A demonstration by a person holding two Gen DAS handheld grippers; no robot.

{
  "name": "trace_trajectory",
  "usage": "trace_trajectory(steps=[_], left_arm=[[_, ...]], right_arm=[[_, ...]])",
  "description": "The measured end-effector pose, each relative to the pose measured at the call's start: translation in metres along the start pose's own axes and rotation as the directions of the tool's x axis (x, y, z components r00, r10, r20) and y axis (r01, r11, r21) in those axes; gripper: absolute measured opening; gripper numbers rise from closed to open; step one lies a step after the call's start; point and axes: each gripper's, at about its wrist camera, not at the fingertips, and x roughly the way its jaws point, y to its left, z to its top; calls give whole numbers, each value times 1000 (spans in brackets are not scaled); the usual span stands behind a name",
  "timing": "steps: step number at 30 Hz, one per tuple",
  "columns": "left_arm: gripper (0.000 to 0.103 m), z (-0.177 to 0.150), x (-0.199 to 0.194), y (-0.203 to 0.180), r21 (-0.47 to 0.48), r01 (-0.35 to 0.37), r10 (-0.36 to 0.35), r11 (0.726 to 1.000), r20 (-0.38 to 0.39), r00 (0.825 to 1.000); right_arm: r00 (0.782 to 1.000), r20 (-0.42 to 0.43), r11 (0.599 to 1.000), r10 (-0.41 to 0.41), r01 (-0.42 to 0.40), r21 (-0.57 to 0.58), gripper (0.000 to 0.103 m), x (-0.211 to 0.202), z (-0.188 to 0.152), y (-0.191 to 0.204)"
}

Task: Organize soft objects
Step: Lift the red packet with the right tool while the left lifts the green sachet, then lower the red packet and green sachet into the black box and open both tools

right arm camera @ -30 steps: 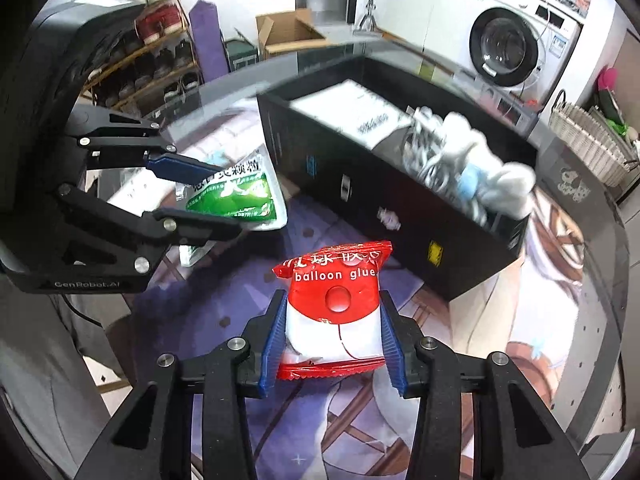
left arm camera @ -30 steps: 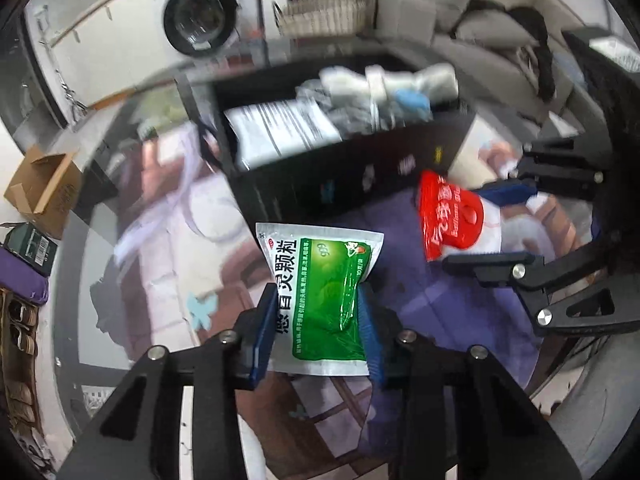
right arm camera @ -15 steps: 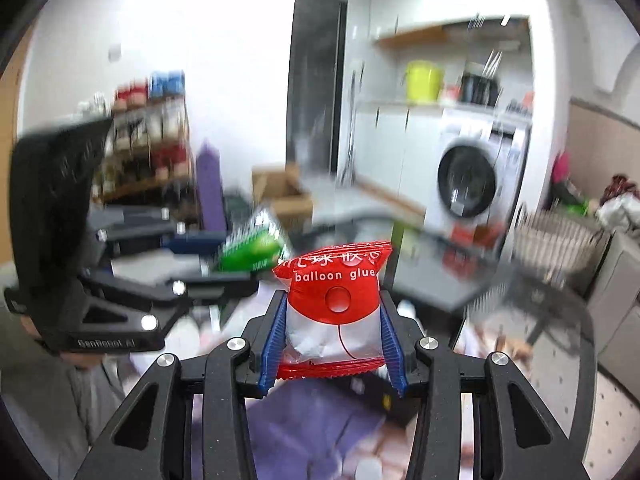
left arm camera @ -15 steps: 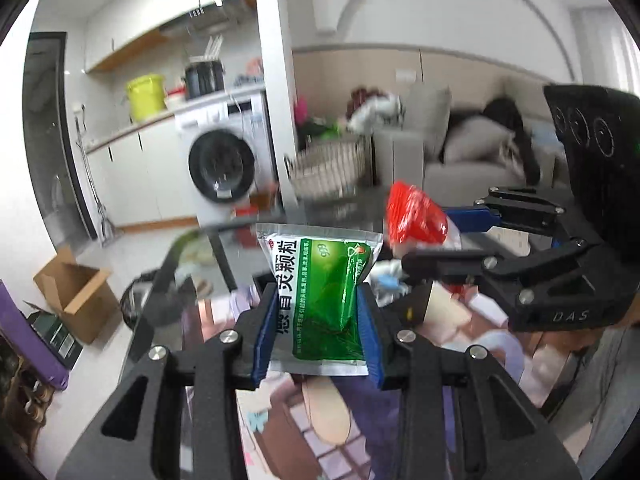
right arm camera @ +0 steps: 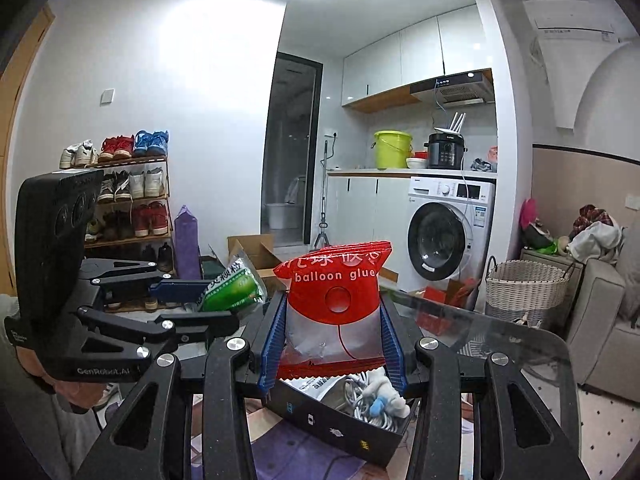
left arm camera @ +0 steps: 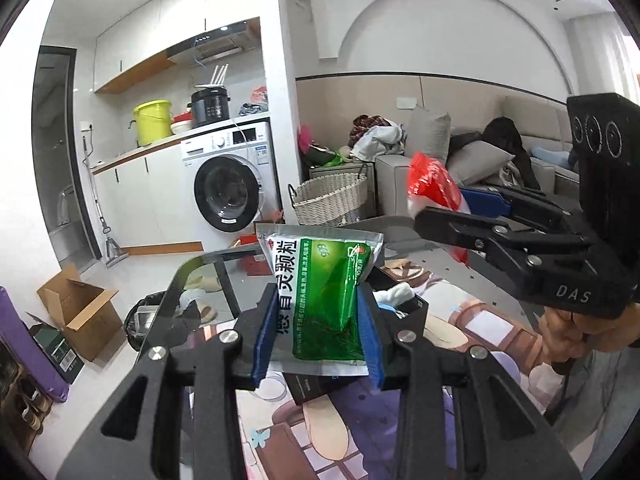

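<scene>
Left gripper: you have it clenched on the green sachet, blue pads pressing both side edges; its body reads "GenRobot.AI" in the right wrist view.
Green sachet: silver-edged foil pouch, green panel, large Chinese characters down a white strip; you hold it upright in the air above the table, in front of the black box.
Right gripper: you have it clamped on the red packet from both sides; its body reads "DAS" in the left wrist view.
Red packet: red top printed "balloon glue" under a row of Chinese characters, clear lower half, red crimped bottom edge; you hold it upright, above the near end of the black box.
Black box: open-topped, on the table beneath the packet; holds a printed white sheet and a coil of white cable with a blue piece; small icons on its side, too small to read.
Table: glass top, patterned mat below.
Washing machine: white front-loader; label unreadable.
Wicker basket: on the floor beside the sofa.
</scene>
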Motion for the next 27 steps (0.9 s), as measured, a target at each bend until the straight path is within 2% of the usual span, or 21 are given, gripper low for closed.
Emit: trace_trajectory(steps=[5, 11, 16, 21, 24, 27], left_arm=[[36, 5, -1, 0, -27, -32, 32, 999, 15, 999], [36, 23, 15, 5, -72, -32, 34, 997, 32, 999], [36, 41, 36, 11, -106, -74, 80, 992, 53, 995], [37, 56, 53, 22, -175, -109, 124, 979, 73, 990], [37, 60, 62, 28, -189, -139, 155, 972, 74, 985], [37, 59, 68, 30, -209, -141, 155, 968, 56, 986]], right_arm=[[1000, 11, 1000, -6, 6, 2, 44, 0, 2, 2], [999, 16, 1000, -29, 29, -9, 44, 7, 9, -3], [998, 12, 998, -63, 63, 10, 44, 32, 22, -18], [993, 58, 994, -107, 106, 7, 44, 55, 44, -32], [992, 53, 993, -118, 117, 25, 44, 70, 51, -39], [992, 34, 992, -120, 120, 26, 44, 84, 52, -43]])
